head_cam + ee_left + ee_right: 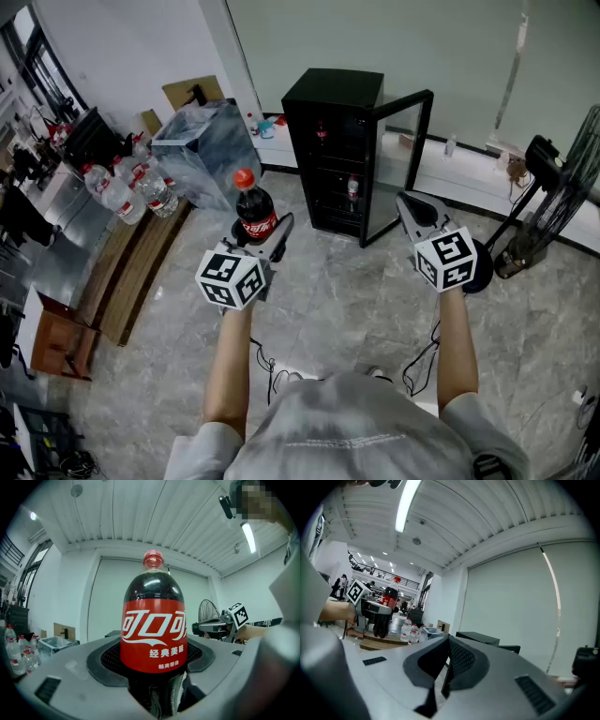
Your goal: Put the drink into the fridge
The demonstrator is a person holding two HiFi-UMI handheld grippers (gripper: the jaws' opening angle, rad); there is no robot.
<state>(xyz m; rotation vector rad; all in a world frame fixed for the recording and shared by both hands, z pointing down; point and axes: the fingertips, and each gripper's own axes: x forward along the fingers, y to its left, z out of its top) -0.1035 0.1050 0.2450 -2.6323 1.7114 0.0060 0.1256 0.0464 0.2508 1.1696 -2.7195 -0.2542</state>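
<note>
A dark cola bottle [254, 213] with a red cap and red label stands upright in my left gripper [265, 239], whose jaws are shut on its lower body. In the left gripper view the cola bottle [153, 634] fills the middle, pinched between the grey jaws of the left gripper [154, 667]. My right gripper [412, 214] is held at the right with its jaws closed together and nothing between them. The right gripper [446, 667] points up toward the ceiling. The black fridge [336, 141] stands ahead on the floor with its glass door [398, 159] swung open; a bottle [352, 192] is inside.
A low wooden bench [131, 272] at the left carries several water bottles [122, 192] and a clear plastic bin [202, 150]. A floor fan [553, 197] stands at the right. Cables [417, 361] lie on the marble floor near the person's feet.
</note>
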